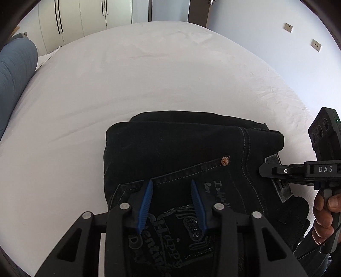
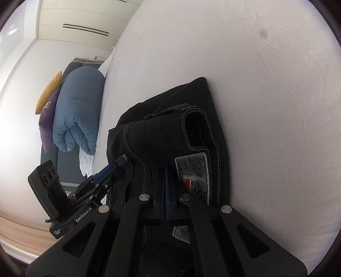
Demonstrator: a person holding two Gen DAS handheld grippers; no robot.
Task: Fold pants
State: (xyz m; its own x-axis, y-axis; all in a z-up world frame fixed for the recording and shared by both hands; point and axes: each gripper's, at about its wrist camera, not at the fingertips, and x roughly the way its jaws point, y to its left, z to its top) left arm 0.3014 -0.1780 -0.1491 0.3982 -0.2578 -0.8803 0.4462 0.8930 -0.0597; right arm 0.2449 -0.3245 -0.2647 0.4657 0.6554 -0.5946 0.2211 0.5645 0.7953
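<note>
Black jeans (image 1: 181, 149) lie folded in a compact stack on the white bed sheet (image 1: 127, 85), back pocket with printed lettering and a copper rivet facing up. My left gripper (image 1: 172, 185) is open, its blue pads spread just above the pocket. My right gripper (image 2: 165, 170) is shut, its tips over the waistband beside the grey leather patch (image 2: 192, 170); whether it pinches cloth I cannot tell. The right gripper shows in the left wrist view (image 1: 263, 170) at the jeans' right edge. The left gripper shows in the right wrist view (image 2: 116, 165), on the jeans (image 2: 170, 127).
A rolled blue duvet (image 2: 78, 106) with purple and yellow cushions (image 2: 49, 119) lies beyond the bed's edge. White wardrobe doors (image 1: 85, 17) and a wall with sockets (image 1: 287, 27) stand behind the bed. The white sheet (image 2: 266, 85) spreads wide around the jeans.
</note>
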